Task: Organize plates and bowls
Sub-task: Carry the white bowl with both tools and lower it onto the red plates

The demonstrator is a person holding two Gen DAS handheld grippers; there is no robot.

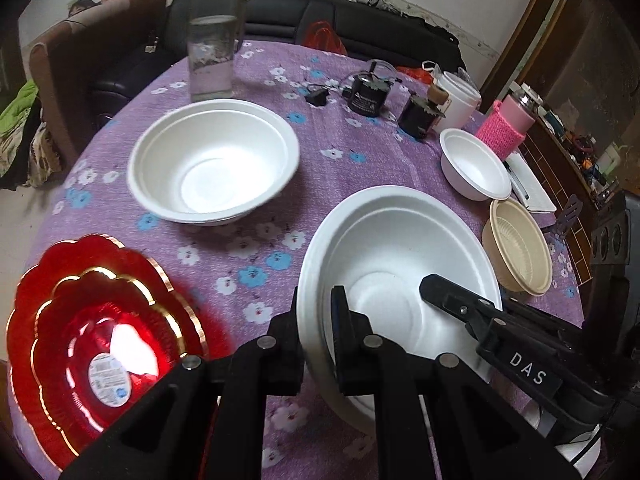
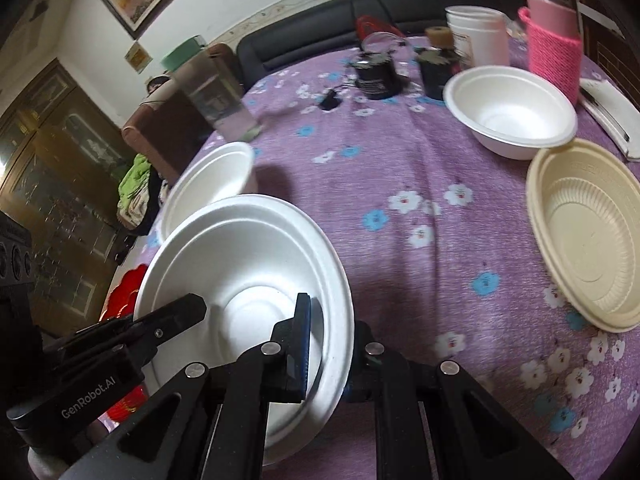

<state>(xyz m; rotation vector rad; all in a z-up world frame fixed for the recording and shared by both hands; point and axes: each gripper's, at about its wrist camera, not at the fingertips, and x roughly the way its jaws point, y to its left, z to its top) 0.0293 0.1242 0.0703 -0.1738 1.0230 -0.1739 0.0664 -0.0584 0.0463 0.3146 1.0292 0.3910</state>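
Both grippers hold one large white foam bowl (image 1: pixel 400 264), which also shows in the right wrist view (image 2: pixel 248 256). My left gripper (image 1: pixel 318 312) is shut on its left rim. My right gripper (image 2: pixel 332 320) is shut on its right rim; its finger shows in the left wrist view (image 1: pixel 452 300). A second large white bowl (image 1: pixel 214 164) sits farther left on the table. A small white bowl (image 1: pixel 474 164) and a cream plastic bowl (image 1: pixel 518 246) sit at the right. Red scalloped plates (image 1: pixel 96 328) are stacked at the near left.
A purple flowered cloth (image 1: pixel 320 184) covers the round table. A water jar with a green lid (image 1: pixel 212 36), two black jars (image 1: pixel 368 94), a white cup (image 1: pixel 460 100), a pink knitted bottle (image 1: pixel 506 128) and a notepad with pen (image 1: pixel 528 184) stand at the back and right.
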